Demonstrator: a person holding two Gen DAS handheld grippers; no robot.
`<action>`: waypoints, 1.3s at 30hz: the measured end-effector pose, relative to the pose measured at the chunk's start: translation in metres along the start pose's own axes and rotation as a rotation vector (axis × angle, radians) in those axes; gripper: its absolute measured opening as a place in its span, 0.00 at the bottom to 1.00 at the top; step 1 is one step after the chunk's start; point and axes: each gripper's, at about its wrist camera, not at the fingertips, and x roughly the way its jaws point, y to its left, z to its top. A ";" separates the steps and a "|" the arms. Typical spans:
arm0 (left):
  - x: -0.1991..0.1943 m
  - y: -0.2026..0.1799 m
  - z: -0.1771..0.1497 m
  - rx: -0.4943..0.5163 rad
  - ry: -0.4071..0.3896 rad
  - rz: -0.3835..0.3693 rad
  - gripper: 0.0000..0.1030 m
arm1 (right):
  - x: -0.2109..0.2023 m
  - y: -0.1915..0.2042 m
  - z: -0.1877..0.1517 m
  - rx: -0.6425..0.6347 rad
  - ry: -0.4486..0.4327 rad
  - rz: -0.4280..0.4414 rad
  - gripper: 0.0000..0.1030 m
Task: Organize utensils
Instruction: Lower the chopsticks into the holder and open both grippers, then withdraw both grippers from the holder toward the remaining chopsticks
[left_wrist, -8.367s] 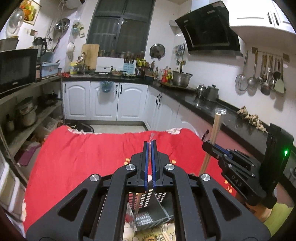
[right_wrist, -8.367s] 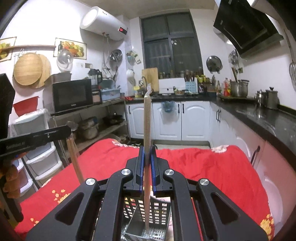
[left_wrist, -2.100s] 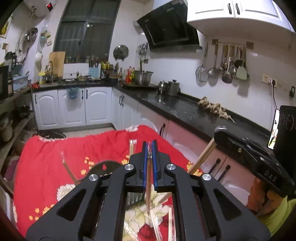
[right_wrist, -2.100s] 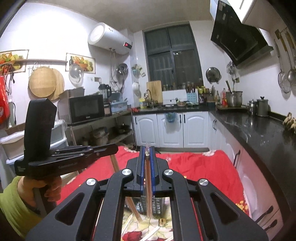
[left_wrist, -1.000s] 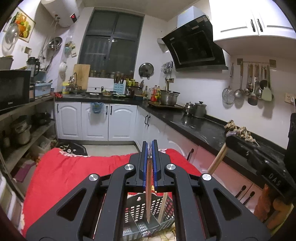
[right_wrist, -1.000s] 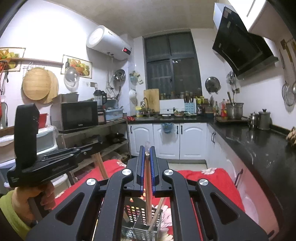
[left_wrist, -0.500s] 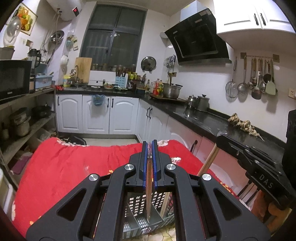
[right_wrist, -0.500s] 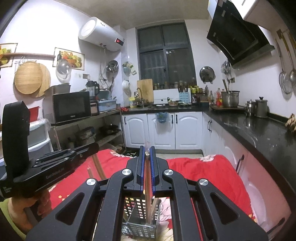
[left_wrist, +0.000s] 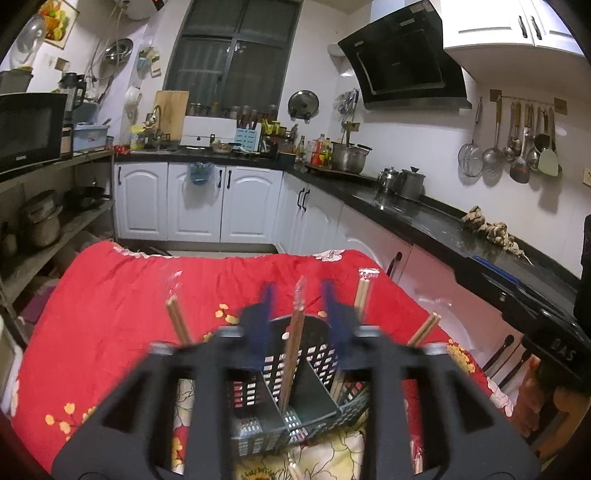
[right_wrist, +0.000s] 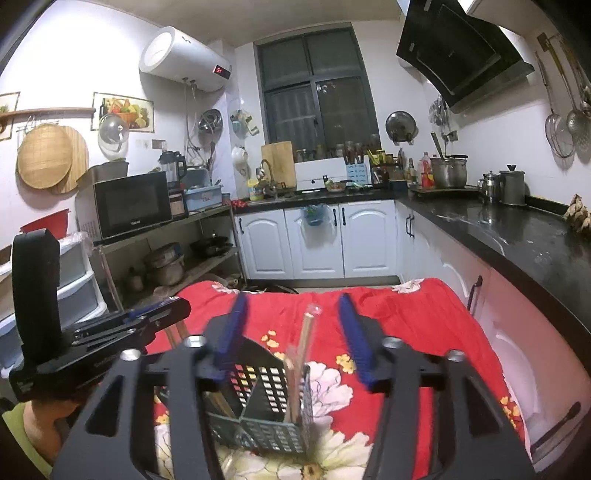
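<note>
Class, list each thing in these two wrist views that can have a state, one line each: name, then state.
left claw: open, jaws just parted, pads clear of the chopsticks between them
right claw: open, jaws just parted, nothing gripped
wrapped chopsticks: standing tilted in the basket, released
utensil basket: upright on the red cloth, several chopstick pairs inside
cabinet doors: shut

A utensil basket (left_wrist: 295, 373) sits on the cloth-covered table (left_wrist: 110, 314), right in front of both grippers. One wrapped chopstick pair (left_wrist: 291, 347) stands inside it between the left gripper's (left_wrist: 297, 301) parted jaws. More pairs lean at the basket's left (left_wrist: 177, 317) and right (left_wrist: 364, 291). In the right view, another pair (right_wrist: 301, 362) stands in the basket's right compartment. Behind the table run cabinets (left_wrist: 207, 203), with a countertop (left_wrist: 424, 214) along the right.
</note>
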 end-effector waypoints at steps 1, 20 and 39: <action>-0.002 0.000 -0.002 -0.002 -0.002 -0.001 0.41 | -0.003 -0.002 -0.002 0.000 0.000 -0.007 0.60; -0.047 0.012 -0.016 -0.048 -0.054 0.027 0.90 | -0.048 -0.018 -0.025 0.012 0.006 -0.018 0.85; -0.078 0.012 -0.044 -0.061 -0.020 0.030 0.90 | -0.080 -0.010 -0.042 -0.013 0.037 -0.005 0.86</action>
